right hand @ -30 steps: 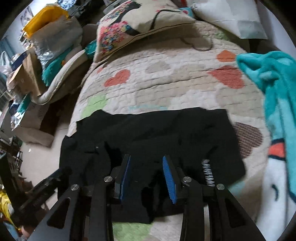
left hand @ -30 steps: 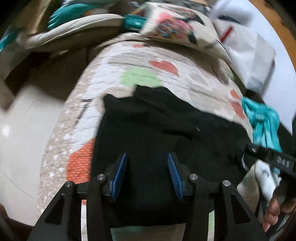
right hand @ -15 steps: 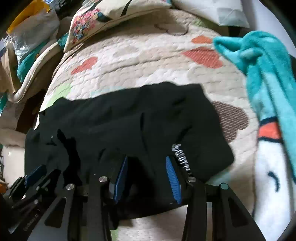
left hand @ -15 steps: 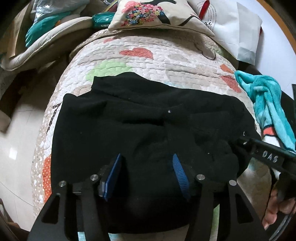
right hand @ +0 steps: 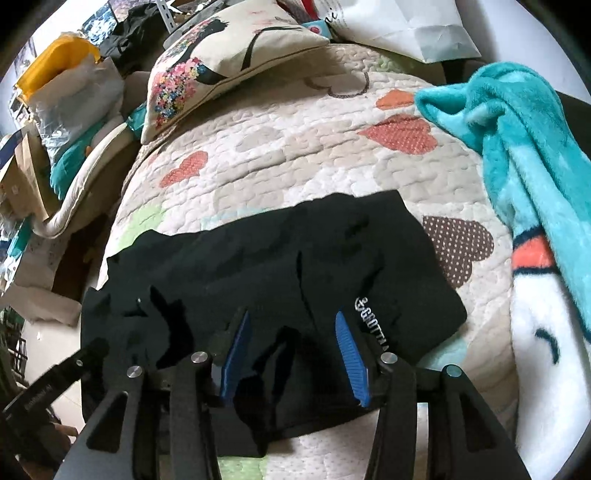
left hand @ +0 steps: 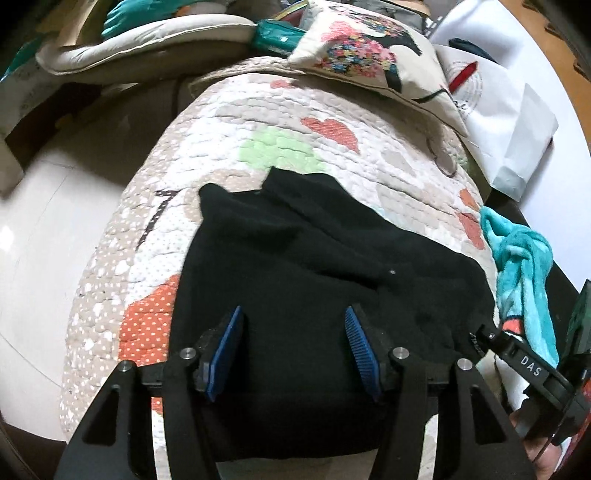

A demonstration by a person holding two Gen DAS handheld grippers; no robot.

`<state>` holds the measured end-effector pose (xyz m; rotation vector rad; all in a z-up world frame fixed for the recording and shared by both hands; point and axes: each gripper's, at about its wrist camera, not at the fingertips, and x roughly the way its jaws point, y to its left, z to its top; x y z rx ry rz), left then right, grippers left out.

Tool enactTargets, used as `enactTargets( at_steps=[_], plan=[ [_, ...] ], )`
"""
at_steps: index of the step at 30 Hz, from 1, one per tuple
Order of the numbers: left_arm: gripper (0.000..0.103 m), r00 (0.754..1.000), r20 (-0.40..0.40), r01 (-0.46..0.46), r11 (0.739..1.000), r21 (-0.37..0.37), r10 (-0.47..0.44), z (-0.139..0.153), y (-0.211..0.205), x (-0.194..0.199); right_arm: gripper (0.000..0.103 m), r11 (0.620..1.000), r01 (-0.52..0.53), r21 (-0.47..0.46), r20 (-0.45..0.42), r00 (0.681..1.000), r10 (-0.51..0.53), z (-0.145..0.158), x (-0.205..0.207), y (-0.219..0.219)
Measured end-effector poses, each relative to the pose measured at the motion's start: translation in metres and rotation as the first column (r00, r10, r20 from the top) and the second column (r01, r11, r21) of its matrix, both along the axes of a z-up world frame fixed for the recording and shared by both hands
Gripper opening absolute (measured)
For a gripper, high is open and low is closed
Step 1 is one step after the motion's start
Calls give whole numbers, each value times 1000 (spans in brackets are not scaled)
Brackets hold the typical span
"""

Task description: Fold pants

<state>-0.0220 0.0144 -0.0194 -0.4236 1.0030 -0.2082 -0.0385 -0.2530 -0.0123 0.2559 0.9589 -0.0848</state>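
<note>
The black pants point(left hand: 317, 280) lie folded in a rough rectangle on the heart-patterned quilt point(left hand: 280, 125). My left gripper point(left hand: 293, 325) is open above the pants' near left part, holding nothing. My right gripper point(right hand: 290, 328) is open above the near edge of the pants point(right hand: 266, 266), next to white lettering on the cloth point(right hand: 369, 317); it is empty. The right gripper also shows at the right edge of the left wrist view point(left hand: 517, 354), and the left gripper at the lower left of the right wrist view point(right hand: 55, 380).
A teal and white fleece blanket point(right hand: 517, 147) lies right of the pants. A flowered cushion point(right hand: 221, 62) and white paper bags point(right hand: 406, 26) sit at the far end. The quilt drops off to the pale floor point(left hand: 44, 236) on the left, with clutter beyond.
Both grippers have stayed open over the pants while the views shifted; the left one swung back to the left and the right one drew back a little. The pants lie as before.
</note>
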Motion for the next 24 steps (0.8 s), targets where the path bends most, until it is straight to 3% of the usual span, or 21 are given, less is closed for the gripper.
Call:
enactTargets(
  at_steps=[4, 8, 13, 18, 21, 24],
  plan=[
    [56, 996, 45, 75, 997, 16, -76, 13, -16, -1, 54, 992, 115, 47, -16, 993, -114, -1, -22, -24],
    [56, 986, 67, 152, 988, 10, -153, 29, -31, -1, 54, 966, 202, 158, -46, 979, -197, -8, -43, -48],
    [56, 975, 92, 191, 975, 109, -202, 37, -42, -4, 54, 957, 184, 224, -18, 983, -185, -4, -43, -47],
    [56, 973, 49, 220, 969, 114, -227, 40, -54, 5, 55, 955, 157, 250, 16, 986, -167, 5, -45, -42],
    [57, 957, 80, 270, 957, 101, -279, 59, -83, 26, 58, 941, 229, 248, -2, 972, -236, 3, -54, -56],
    [57, 922, 90, 365, 923, 127, -377, 72, -130, 54, 58, 913, 278, 300, -39, 959, -279, -6, -57, -69]
  ],
)
